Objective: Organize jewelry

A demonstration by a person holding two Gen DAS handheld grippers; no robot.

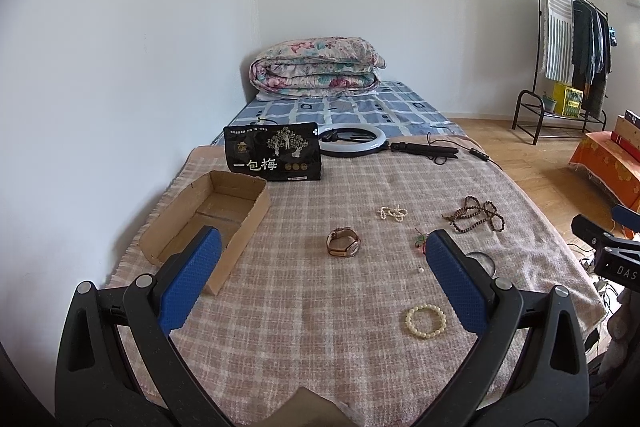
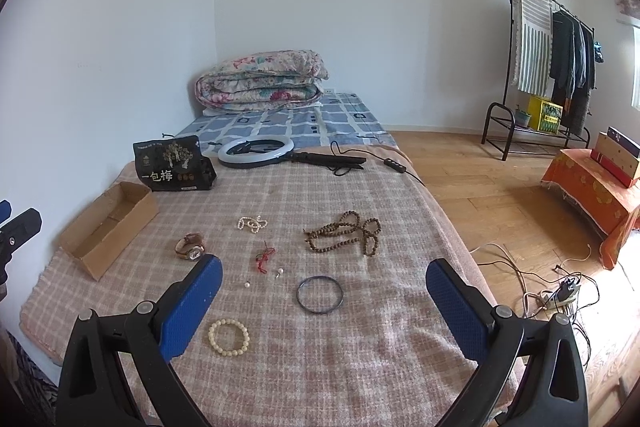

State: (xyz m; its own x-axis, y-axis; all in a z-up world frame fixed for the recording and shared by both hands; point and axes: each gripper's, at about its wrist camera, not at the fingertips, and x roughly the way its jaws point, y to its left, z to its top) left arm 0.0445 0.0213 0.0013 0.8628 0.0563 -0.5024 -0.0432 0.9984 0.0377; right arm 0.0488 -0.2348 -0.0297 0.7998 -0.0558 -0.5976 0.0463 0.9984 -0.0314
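Observation:
Jewelry lies spread on a pink plaid blanket (image 1: 304,327). A watch (image 1: 343,243) (image 2: 189,247), a small pearl strand (image 1: 392,213) (image 2: 252,223), brown prayer beads (image 1: 476,214) (image 2: 344,233), a red cord piece (image 2: 265,259), a dark bangle (image 2: 320,295) and a cream bead bracelet (image 1: 425,320) (image 2: 228,337) lie apart. An empty cardboard box (image 1: 208,215) (image 2: 108,227) sits at the left. My left gripper (image 1: 320,275) is open and empty above the blanket, short of the watch. My right gripper (image 2: 324,301) is open and empty, with the bangle between its fingers' line of sight.
A black snack bag (image 1: 274,157) stands behind the box. A ring light with cable (image 1: 354,141) lies at the blanket's far edge. A folded floral quilt (image 1: 316,67) rests farther back. A clothes rack (image 2: 548,67), an orange-draped stand (image 2: 592,187) and floor cables (image 2: 560,291) are at the right.

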